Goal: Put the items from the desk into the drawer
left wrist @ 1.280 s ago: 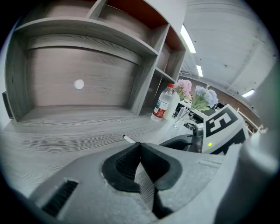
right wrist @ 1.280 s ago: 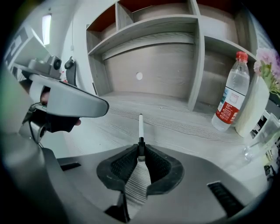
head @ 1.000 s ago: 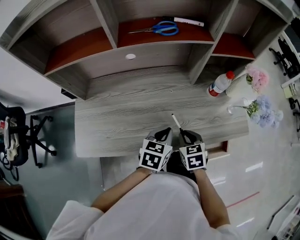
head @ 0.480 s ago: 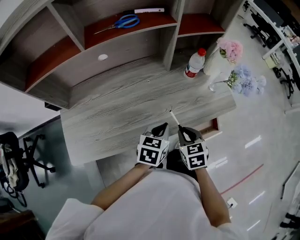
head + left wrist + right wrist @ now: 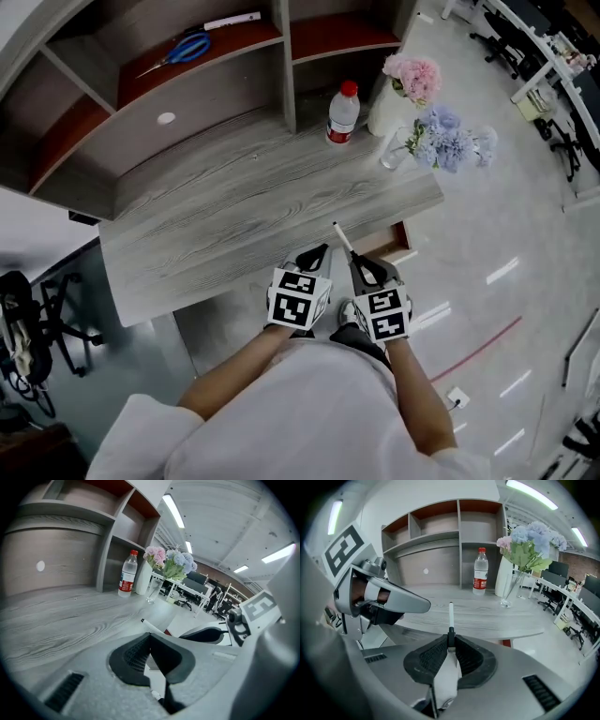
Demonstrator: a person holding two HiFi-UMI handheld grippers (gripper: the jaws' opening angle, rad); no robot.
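My right gripper is shut on a white pen with a dark end; the pen sticks forward over the grey wooden desk's front edge. In the right gripper view the pen stands straight out from the closed jaws. My left gripper is beside it on the left, shut with nothing in it. A drawer with a red-brown inside shows slightly open under the desk's front right. Blue-handled scissors and a white marker lie on the upper shelf.
A water bottle with a red cap, a white vase of pink flowers and a glass vase of blue flowers stand at the desk's back right. Shelf compartments rise behind the desk. Office chairs stand at the left.
The head view has swung right, so the desk slides left and the drawer shows more. Both grippers stay together at the desk's front edge, the pen still in the right one.
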